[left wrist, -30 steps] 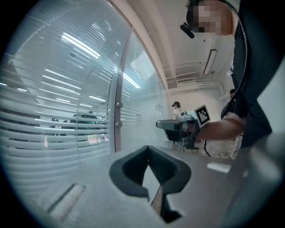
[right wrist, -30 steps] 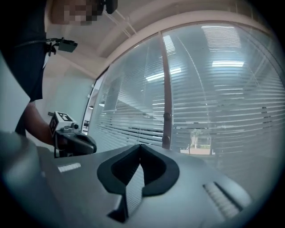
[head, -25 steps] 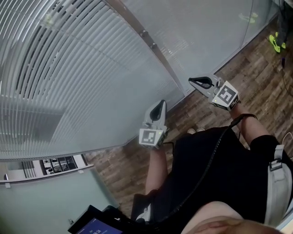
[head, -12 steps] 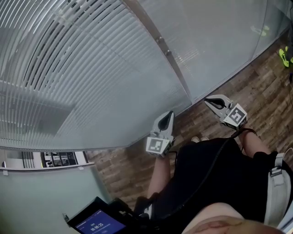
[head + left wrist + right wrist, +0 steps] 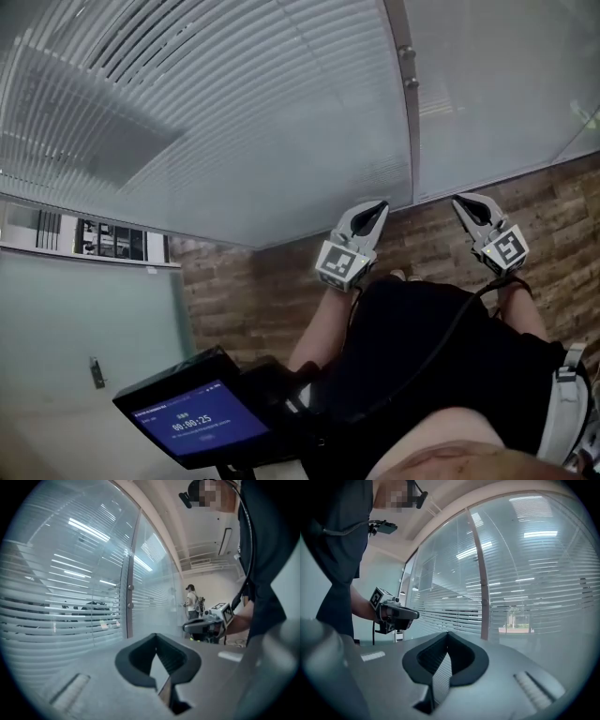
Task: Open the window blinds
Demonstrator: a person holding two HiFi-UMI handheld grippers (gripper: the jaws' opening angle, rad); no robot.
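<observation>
Before the window blinds [image 5: 234, 112], left gripper [image 5: 379, 205] and right gripper [image 5: 460, 201] (side by side) have jaws clenched together, grasping nothing.

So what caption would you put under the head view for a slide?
Person stands before the window blinds, left claw and right claw both shut, empty and not touching them.

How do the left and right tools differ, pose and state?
Side: in the head view the left tool sits left of the window post, below the window blinds; the right tool sits right of it. Tilt: the left tool leans up-right, the right tool up-left, tips converging. Shared: both shut, empty, not touching the window blinds.
</observation>
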